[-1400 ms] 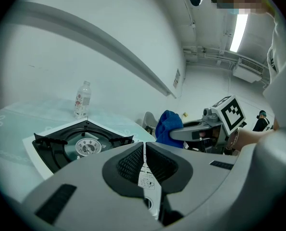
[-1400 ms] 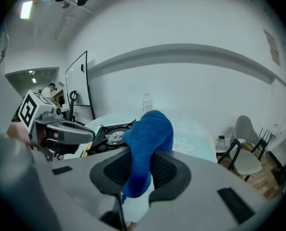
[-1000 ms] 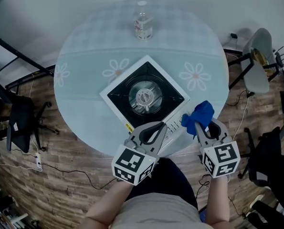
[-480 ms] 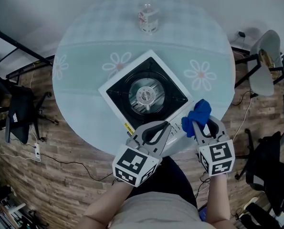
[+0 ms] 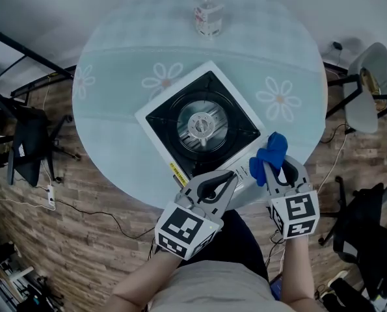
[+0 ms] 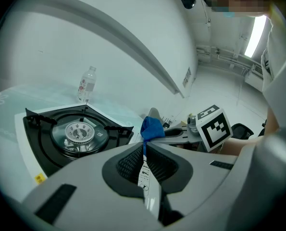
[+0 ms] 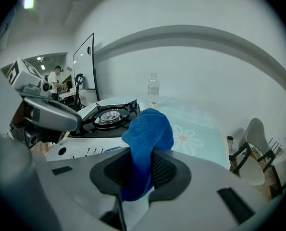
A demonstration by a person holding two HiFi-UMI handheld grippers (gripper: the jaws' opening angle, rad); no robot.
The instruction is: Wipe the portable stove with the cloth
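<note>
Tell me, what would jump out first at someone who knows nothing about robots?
The blue cloth stands out most: it is pinched in the right gripper by the near right corner of the portable stove. The stove is white with a black top and sits cornerwise in the middle of a round table printed with daisies. A water bottle stands alone at the table's far edge.

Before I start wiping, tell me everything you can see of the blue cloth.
The blue cloth looks like soft terry, bunched into a lump. The right gripper is shut on its lower part; the rest bulges up beyond the jaws. It is held beside the white front panel of the stove, apparently not touching it.
</note>
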